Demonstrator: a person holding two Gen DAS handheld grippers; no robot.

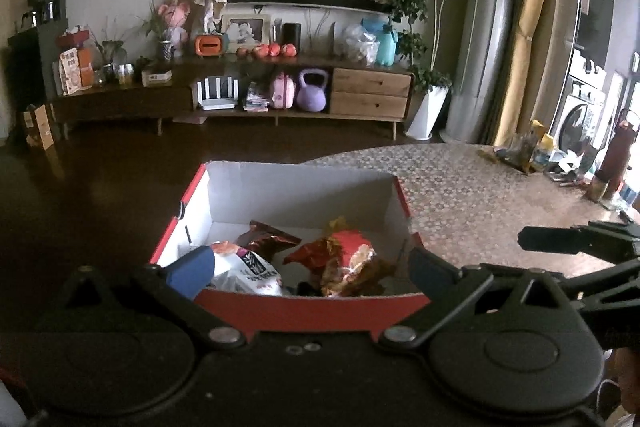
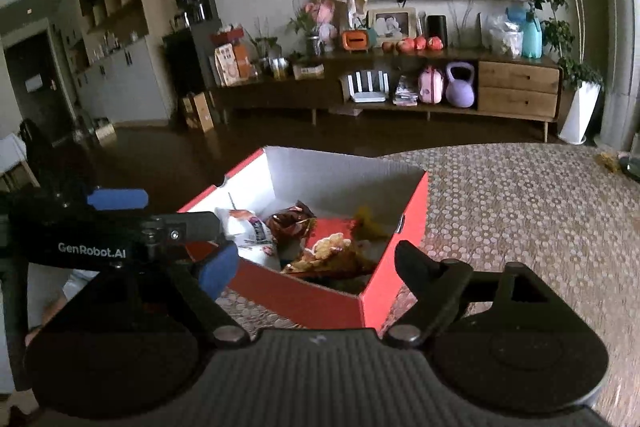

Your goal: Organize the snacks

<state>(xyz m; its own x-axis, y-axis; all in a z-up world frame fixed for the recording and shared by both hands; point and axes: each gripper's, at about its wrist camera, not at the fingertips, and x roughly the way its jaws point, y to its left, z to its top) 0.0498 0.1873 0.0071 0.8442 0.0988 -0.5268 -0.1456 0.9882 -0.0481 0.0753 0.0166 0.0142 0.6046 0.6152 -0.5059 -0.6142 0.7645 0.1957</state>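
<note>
Left gripper point(image 1: 310, 269): spread, nothing held.
Right gripper point(image 2: 316, 263): spread, empty.
Risk: red box point(image 2: 304, 301) at table point(image 2: 520, 211) edge could be knocked off.

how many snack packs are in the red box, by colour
white pack: 1
dark brown foil pack: 1
red and orange pack: 1
total: 3 clearly visible in the red box; something dark lies beneath them, too hidden to count
</note>
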